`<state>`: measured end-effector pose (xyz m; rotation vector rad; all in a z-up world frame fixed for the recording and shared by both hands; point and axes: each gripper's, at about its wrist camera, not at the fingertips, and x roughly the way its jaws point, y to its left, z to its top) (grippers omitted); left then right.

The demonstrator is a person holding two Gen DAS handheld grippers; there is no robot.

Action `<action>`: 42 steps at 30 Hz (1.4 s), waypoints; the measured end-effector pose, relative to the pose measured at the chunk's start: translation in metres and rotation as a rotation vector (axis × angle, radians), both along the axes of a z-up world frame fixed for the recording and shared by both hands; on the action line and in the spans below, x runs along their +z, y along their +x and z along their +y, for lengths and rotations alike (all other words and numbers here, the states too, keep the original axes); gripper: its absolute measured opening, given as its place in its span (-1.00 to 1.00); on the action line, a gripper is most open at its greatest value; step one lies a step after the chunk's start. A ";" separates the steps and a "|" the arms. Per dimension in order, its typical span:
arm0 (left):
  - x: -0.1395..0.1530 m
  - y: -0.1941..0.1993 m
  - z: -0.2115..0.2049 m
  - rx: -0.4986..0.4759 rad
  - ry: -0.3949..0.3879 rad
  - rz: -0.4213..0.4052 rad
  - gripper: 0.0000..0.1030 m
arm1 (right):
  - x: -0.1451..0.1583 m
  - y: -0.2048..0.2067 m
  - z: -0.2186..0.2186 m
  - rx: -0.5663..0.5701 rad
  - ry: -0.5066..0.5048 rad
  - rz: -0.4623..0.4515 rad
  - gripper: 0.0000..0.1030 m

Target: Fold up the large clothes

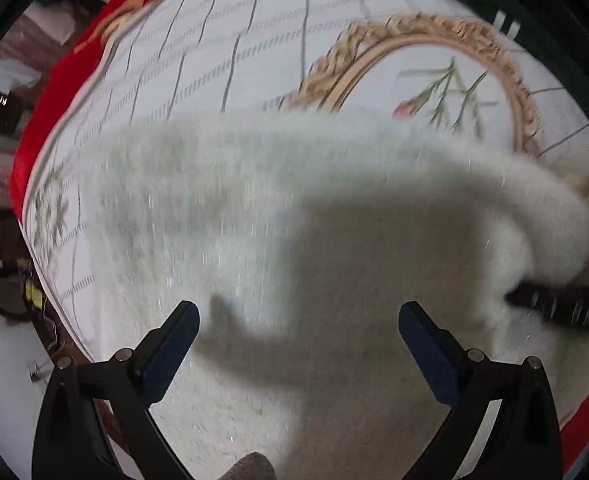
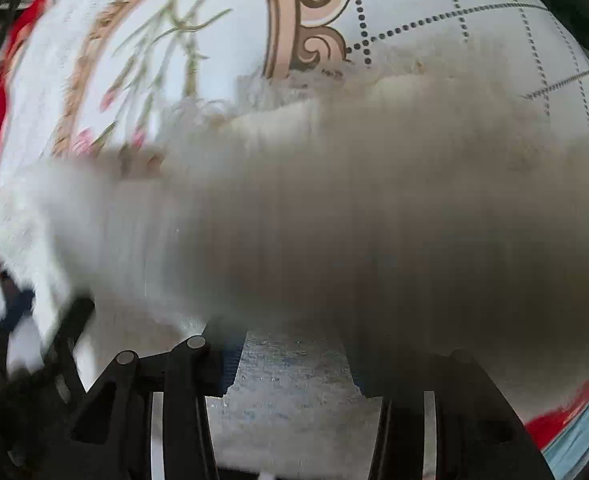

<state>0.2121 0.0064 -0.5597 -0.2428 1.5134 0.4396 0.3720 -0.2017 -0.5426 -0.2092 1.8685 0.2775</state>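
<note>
Left fingers spread wide over fluffy white garment; right fingers hidden by blurred fleece, state unclear

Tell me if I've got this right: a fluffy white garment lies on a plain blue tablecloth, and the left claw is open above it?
Not quite. The cloth under the fluffy white garment is white with a grey grid and a gold floral medallion, as the left wrist view shows. The left claw is indeed open above it.

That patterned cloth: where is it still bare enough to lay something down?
Bare cloth shows beyond the white garment, between its far edge and the red border, and inside the gold oval. The near side is crowded: the garment covers it under both grippers.
</note>
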 end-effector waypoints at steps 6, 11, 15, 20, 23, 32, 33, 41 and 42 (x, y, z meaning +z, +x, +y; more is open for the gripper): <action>0.024 0.002 -0.009 -0.016 0.019 -0.054 1.00 | 0.019 0.013 -0.019 -0.080 0.074 0.023 -0.09; 0.008 0.038 -0.039 -0.098 0.000 -0.069 1.00 | 0.094 -0.016 -0.132 -0.452 0.292 -0.158 0.31; -0.020 0.063 -0.035 -0.092 0.056 -0.054 1.00 | 0.091 -0.072 -0.246 -0.759 0.254 -0.237 0.43; -0.012 0.073 -0.022 -0.083 0.037 -0.076 1.00 | 0.019 -0.107 -0.299 -1.013 0.442 -0.144 0.43; 0.010 0.061 -0.030 -0.092 0.018 -0.117 1.00 | 0.000 -0.096 -0.293 -1.036 0.637 -0.214 0.43; -0.005 0.083 -0.073 -0.195 0.081 -0.137 1.00 | 0.011 -0.070 -0.262 -1.112 0.857 -0.339 -0.43; -0.006 0.088 -0.074 -0.199 0.069 -0.149 1.00 | 0.017 -0.069 -0.260 -1.121 0.869 -0.354 -0.46; -0.013 0.119 -0.156 -0.392 -0.042 -0.198 1.00 | 0.109 -0.117 -0.295 -1.059 0.793 -0.571 -0.28; -0.012 0.121 -0.160 -0.401 -0.043 -0.200 1.00 | 0.102 -0.120 -0.303 -1.073 0.781 -0.565 0.01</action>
